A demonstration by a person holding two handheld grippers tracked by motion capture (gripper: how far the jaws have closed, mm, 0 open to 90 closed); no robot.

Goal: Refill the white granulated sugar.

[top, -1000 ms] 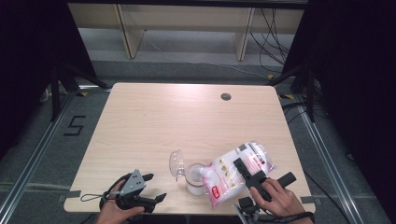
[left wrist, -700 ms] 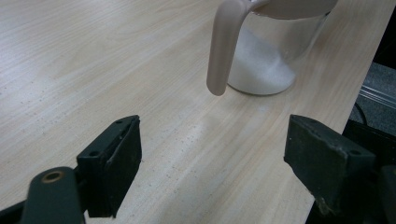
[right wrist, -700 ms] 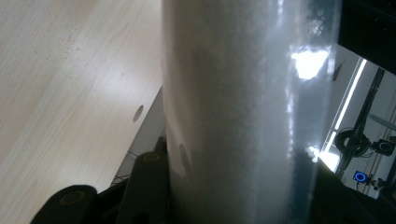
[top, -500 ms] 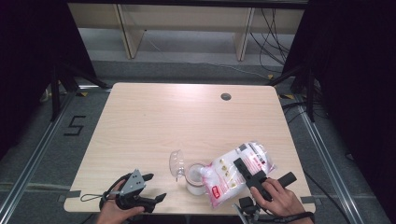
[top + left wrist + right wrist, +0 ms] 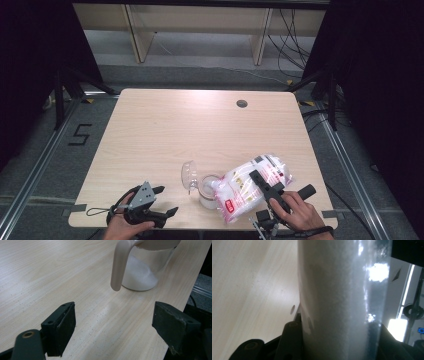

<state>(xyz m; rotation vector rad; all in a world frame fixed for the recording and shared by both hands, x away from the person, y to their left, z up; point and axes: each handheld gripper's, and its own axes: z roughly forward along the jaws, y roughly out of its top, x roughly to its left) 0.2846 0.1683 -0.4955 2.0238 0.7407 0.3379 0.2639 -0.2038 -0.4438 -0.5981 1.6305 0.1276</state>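
We hold the right gripper (image 5: 260, 184) closed on the bag (image 5: 250, 186) of white powder; its jaws press the plastic from both sides, and in the right gripper view the white content stands directly between them. The bag is tilted, with its lower end over the glass jar (image 5: 208, 190), which stands just in front and to the left of this gripper, near the front edge of the table (image 5: 200, 125). We judge that the pouring is now in progress.

Our left gripper (image 5: 159, 201) is open and holds nothing. It rests low over the table, and the jar is ahead of it and a little to its right, near but not touching. In the left gripper view the beige handle (image 5: 119, 265) of the jar hangs down toward this gripper, and behind it we see white powder (image 5: 140, 275) lying in a slope at the bottom of the glass. The hinged lid (image 5: 188, 175) stands open beside the jar mouth.

So the jar is opened and partly filled, perhaps less than half. What is left, as we think: to pour more, to put the bag down, and to close the lid. The far part of the table is bare except a small round hole (image 5: 242, 104).
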